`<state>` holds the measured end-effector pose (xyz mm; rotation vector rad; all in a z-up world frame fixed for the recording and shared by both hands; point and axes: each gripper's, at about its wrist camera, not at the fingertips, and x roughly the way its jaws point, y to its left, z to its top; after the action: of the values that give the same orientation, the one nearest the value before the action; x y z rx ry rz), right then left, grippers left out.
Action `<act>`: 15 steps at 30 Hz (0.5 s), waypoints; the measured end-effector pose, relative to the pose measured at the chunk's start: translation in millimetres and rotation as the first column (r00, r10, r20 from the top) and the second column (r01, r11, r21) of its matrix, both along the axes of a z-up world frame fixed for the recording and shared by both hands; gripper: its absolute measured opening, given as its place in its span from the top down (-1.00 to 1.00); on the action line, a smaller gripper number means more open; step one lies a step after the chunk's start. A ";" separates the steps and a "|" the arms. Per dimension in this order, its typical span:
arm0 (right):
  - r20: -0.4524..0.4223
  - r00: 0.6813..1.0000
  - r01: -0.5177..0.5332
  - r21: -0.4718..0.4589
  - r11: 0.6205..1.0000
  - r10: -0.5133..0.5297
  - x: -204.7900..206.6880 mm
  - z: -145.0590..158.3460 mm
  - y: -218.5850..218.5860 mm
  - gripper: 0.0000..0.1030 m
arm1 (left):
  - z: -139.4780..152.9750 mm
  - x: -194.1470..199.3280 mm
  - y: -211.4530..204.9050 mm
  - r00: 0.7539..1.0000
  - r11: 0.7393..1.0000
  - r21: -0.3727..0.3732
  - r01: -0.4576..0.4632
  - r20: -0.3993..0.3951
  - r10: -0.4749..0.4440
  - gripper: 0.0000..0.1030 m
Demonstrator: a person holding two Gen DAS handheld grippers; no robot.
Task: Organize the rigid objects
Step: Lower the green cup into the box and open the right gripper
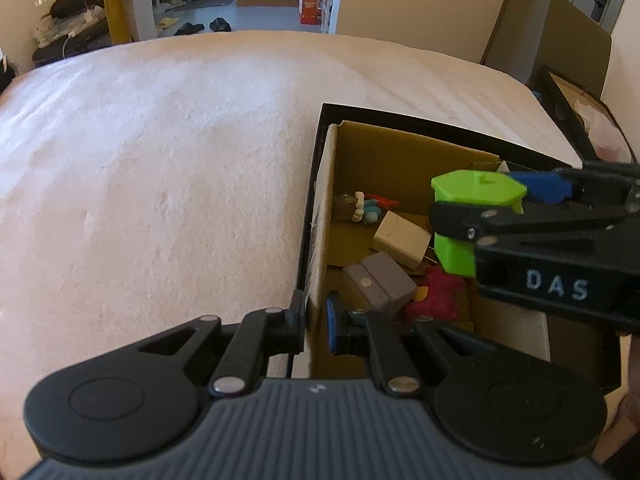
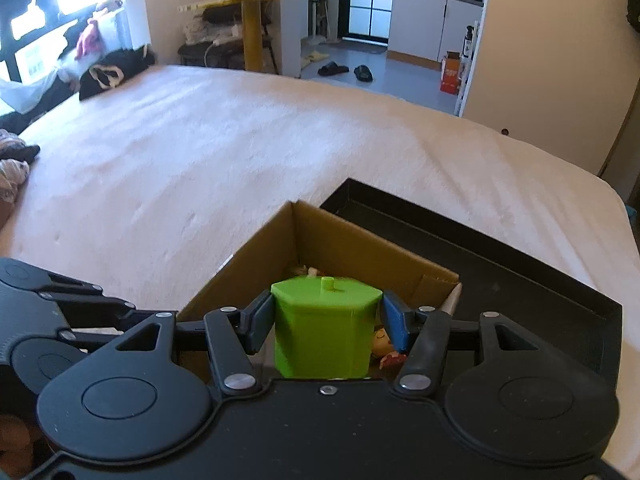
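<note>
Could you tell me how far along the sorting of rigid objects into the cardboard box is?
Done: the brown cardboard box already holds a white block, two grey blocks and a red toy. In hand: the right gripper holds a green hexagonal lidded container over the box, while the left gripper clamps the box wall. Left: releasing the container; nothing else shows on the bed.

My count: one cardboard box sitting in one black tray. One green hexagonal container, one knob on its lid. Inside the box I see one white cube, two grey blocks side by side, one red plush toy, one small figurine. Two slippers on the floor beyond the bed
</note>
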<state>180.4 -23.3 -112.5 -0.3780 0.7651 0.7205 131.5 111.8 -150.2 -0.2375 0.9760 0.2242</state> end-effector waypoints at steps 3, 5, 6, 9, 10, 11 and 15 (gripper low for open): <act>-0.005 1.000 0.007 -0.011 1.000 -0.007 -1.1 -4.6 3.6 -0.08 | -1.6 -0.2 2.4 1.000 1.000 -0.016 -0.003 0.000 0.003 0.81; -0.005 1.000 0.007 -0.014 1.000 -0.007 -2.1 -6.5 6.0 -0.08 | -2.0 -0.4 2.6 1.000 1.000 -0.018 0.000 0.002 0.000 0.81; -0.009 1.000 0.013 -0.020 1.000 -0.013 -1.8 -7.5 7.2 -0.09 | -2.3 -0.5 2.8 1.000 1.000 -0.018 0.001 0.003 -0.001 0.81; -0.035 0.998 0.041 -0.041 0.998 -0.043 2.5 -8.9 8.9 -0.13 | -3.3 -1.4 4.5 1.000 1.000 -0.022 0.003 0.005 -0.003 0.81; -0.042 0.998 0.047 -0.022 0.999 -0.048 1.9 -5.6 5.5 -0.13 | -3.5 -1.3 5.6 1.000 1.000 -0.029 0.002 0.005 -0.001 0.81; -0.045 0.998 0.051 -0.008 0.999 -0.051 1.6 -3.1 2.8 -0.13 | -3.9 -0.7 6.9 1.000 0.999 -0.036 -0.001 0.004 0.002 0.81; -0.044 0.993 0.108 0.035 0.994 -0.106 1.5 14.2 -16.6 -0.13 | -2.8 0.5 7.4 1.000 0.999 -0.041 -0.002 0.006 0.002 0.81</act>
<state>181.9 -39.9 -98.3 -0.2870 0.8045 0.6427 131.9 119.2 -153.0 -0.2760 0.9755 0.2054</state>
